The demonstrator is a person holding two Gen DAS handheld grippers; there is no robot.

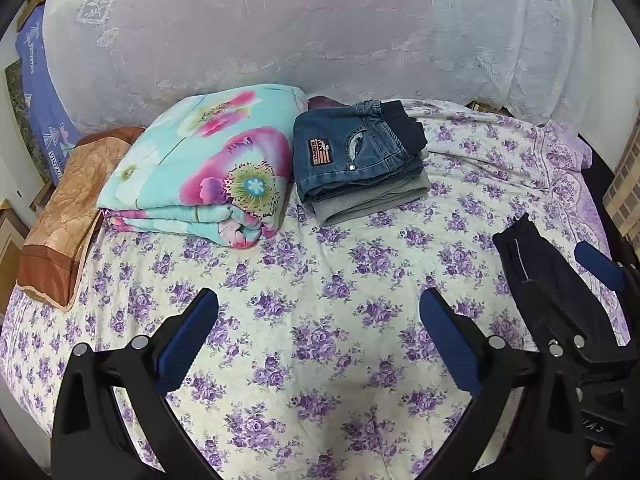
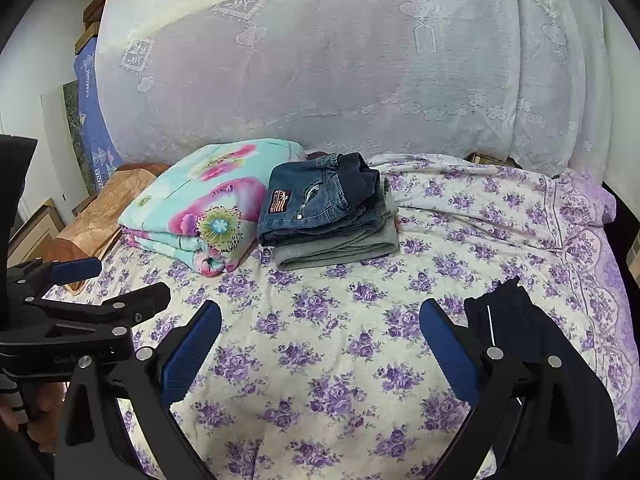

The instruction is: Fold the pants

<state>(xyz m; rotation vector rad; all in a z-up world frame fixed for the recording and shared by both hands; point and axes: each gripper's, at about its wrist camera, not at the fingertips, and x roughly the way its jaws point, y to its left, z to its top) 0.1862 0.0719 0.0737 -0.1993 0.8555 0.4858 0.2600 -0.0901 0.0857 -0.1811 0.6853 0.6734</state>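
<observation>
Floral bedsheet (image 2: 320,360) is seen under both open, empty tools: left tool (image 1: 318,344), right tool (image 2: 320,350). Dark pants (image 2: 516,332), bunched right of the right tool, could be grasped unevenly.

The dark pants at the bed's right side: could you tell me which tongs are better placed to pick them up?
Probably the right tongs: the dark pants lie beside their outer finger, while the left tongs sit farther away.

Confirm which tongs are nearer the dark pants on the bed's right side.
Right. The dark pants lie just past the right tongs' right finger; the left tongs sit further left, with the right tongs between them and the pants.
</observation>
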